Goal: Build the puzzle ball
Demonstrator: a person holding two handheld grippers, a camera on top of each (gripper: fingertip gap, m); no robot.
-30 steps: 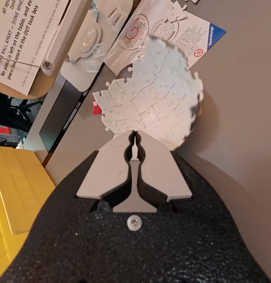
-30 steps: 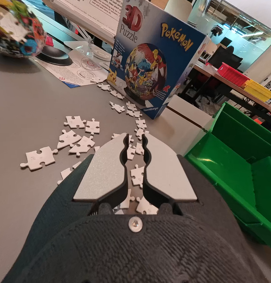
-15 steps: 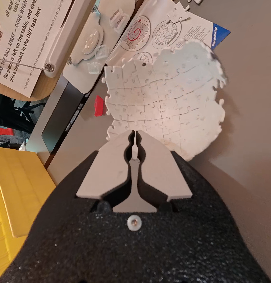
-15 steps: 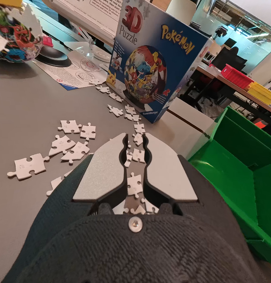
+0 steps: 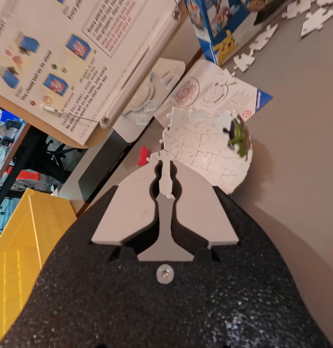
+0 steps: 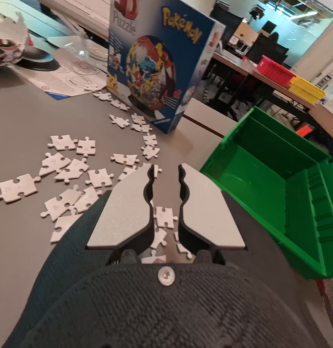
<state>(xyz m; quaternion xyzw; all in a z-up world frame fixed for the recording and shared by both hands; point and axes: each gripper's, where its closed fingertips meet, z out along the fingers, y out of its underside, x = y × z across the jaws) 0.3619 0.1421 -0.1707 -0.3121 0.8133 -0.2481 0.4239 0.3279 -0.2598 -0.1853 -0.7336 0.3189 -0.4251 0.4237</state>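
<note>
The right gripper [image 6: 166, 176] hangs low over the grey table [image 6: 20, 116] with its jaws spread and nothing between them; one loose puzzle piece [image 6: 164, 216] lies flat directly beneath the gap, white back up, so the likely next pick is straight down and the right tool is by far the nearer one; more loose pieces [image 6: 71, 169] fan out to its left, the green bin [image 6: 274, 188] sits just to its right, and the puzzle box [image 6: 158, 62] stands beyond. The left gripper [image 5: 165, 165] is pinched on the jagged rim of the partly built puzzle ball [image 5: 205, 150], a hollow shell showing its white inside, held over the table near the instruction sheet [image 5: 218, 90]. Compared with half a second ago, the right jaws have widened and dropped closer to the pieces; the shell has turned, so a printed patch now shows at its right edge.
</note>
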